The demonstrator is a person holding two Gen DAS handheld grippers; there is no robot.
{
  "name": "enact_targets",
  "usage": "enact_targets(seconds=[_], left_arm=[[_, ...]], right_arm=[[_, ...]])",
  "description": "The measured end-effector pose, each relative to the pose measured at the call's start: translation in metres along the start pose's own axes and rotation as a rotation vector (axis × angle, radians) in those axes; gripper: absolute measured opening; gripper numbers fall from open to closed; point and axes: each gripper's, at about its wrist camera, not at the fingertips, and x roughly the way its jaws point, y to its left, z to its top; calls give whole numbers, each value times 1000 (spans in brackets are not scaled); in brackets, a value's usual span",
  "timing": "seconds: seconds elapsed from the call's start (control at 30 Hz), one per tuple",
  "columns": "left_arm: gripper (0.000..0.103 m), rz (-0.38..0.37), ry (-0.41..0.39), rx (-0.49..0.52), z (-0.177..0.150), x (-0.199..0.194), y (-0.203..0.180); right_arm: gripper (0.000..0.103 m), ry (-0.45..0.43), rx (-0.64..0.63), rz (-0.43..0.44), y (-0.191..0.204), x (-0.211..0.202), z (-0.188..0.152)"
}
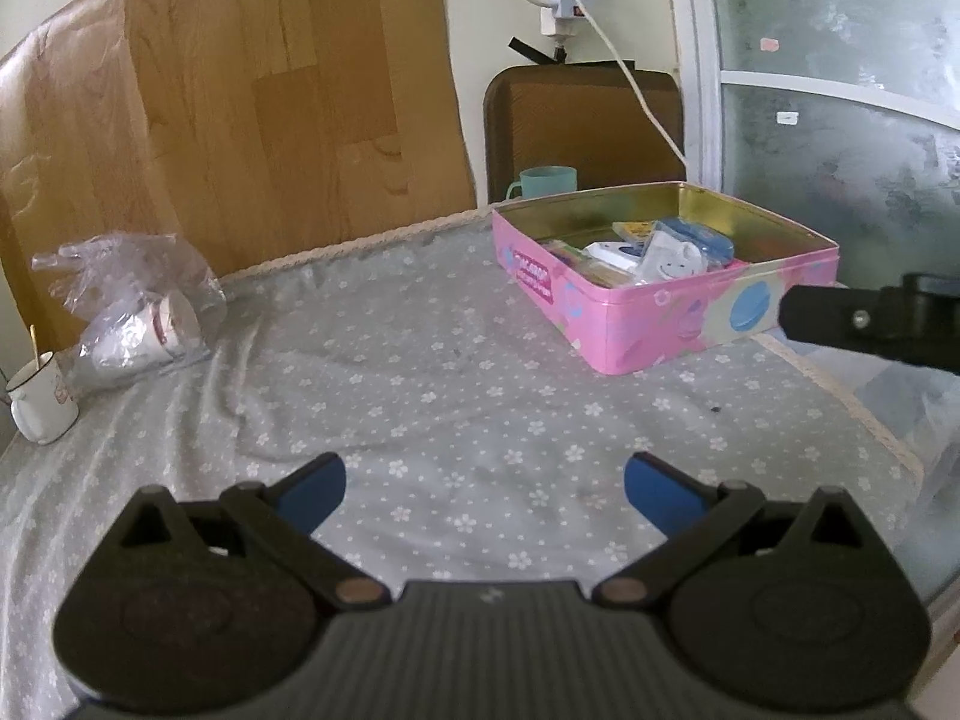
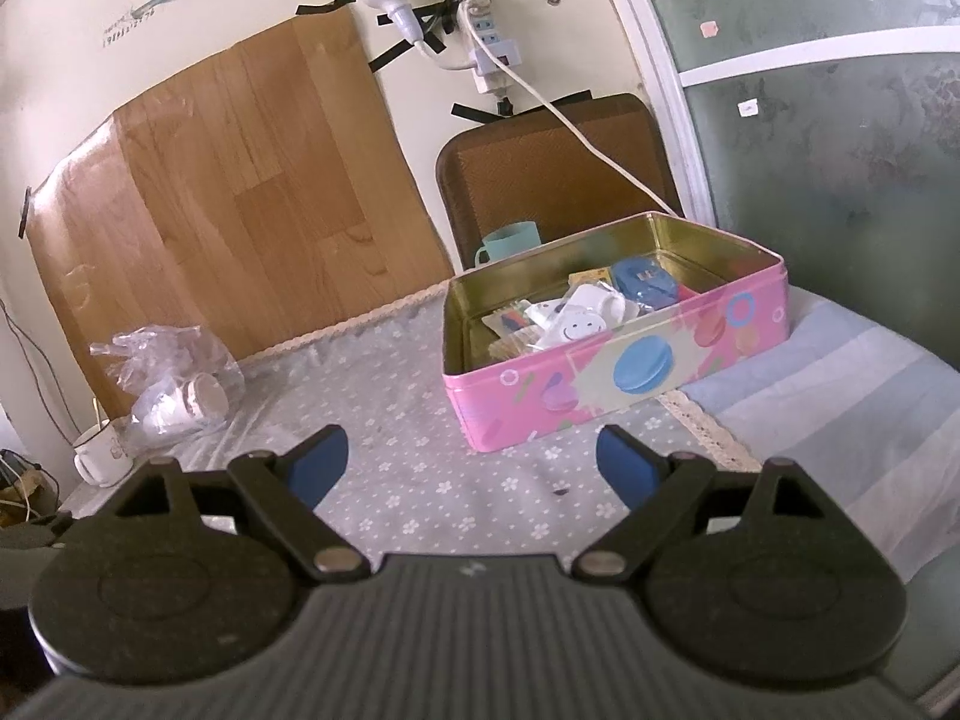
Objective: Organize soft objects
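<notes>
Both grippers, left and right, hang spread wide and empty over the cloth; the soft items lie inside the open pink tin ahead

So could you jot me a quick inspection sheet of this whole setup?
Surface: grey floral cloth, wrinkled.
Job's things: open pink tin holding small packets.
Clutter: plastic bag of paper cups, white mug, teal cup.
Grippers: left hand-held gripper open, empty; right hand-held gripper open, empty.
Cables: white cord from taped power strip.
Surroundings: wood-grain panel, brown chair back, frosted glass.
</notes>
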Motion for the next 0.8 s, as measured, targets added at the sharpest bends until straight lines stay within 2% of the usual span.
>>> enact_targets(seconds=[0.8], left_arm=[[103,-10,36,-18,0,-7,1]], right_arm=[[92,-23,18,-13,6,-7,-3]])
